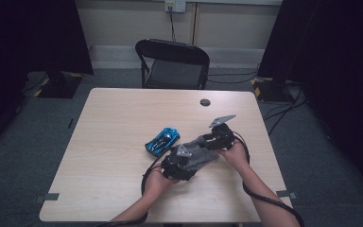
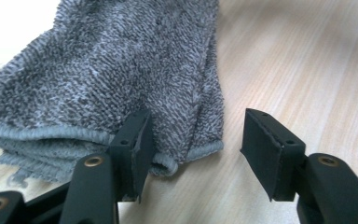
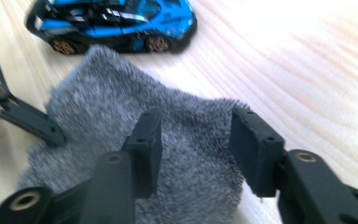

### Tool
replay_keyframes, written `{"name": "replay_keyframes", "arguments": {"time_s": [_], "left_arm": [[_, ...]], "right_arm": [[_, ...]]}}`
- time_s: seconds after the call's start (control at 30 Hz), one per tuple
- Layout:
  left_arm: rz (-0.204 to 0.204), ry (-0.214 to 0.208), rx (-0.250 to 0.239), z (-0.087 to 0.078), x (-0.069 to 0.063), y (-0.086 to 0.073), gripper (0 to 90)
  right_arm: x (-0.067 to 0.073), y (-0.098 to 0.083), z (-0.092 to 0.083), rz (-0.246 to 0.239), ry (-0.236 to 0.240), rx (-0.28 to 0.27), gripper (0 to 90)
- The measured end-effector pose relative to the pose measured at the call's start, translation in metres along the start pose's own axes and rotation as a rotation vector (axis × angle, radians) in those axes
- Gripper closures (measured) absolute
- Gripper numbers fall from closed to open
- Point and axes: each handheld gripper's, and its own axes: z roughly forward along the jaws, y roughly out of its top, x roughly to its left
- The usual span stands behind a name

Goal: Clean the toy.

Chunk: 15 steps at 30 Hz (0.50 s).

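Folded grey terry towel (image 1: 199,155), lying on the table (image 1: 118,118) between both tongs, long axis running from the left tongs (image 1: 176,166) up to the right tongs (image 1: 220,137), each at one end. Both tongs stand apart, straddling a towel corner, pads not yet pressing. Looped pile, hemmed edges; blue toy car (image 1: 162,140) just beside.

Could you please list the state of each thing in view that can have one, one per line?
Grey towel: folded in layers, lying flat on the table, between both grippers.
Left gripper: open, one of its fingers over the towel's corner, not pinching.
Right gripper: open, astride the towel's edge, no grip yet.
Blue toy car: upright on its wheels, beside the towel.
Folding chair: unfolded, unoccupied, behind the table.
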Motion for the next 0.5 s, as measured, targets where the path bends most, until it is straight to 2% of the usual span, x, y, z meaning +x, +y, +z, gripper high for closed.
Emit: {"name": "replay_keyframes", "arguments": {"time_s": [0.07, 0.13, 0.2, 0.5], "left_arm": [[-0.010, 0.002, -0.002, -0.001, 0.003, 0.000, 43.7], [-0.003, 0.012, 0.003, -0.003, 0.006, -0.001, 43.7], [-0.013, 0.016, 0.001, -0.003, 0.010, -0.003, 43.8], [-0.023, 0.055, 0.005, -0.001, 0.025, 0.001, 44.2]], "right_arm": [[0.000, -0.003, 0.005, -0.012, 0.000, 0.034, 55.7], [0.001, -0.007, 0.010, -0.022, 0.003, 0.056, 56.6], [0.003, -0.012, 0.013, -0.026, 0.013, 0.055, 57.0], [0.012, -0.032, -0.003, -0.024, 0.060, 0.050, 57.2]]}}
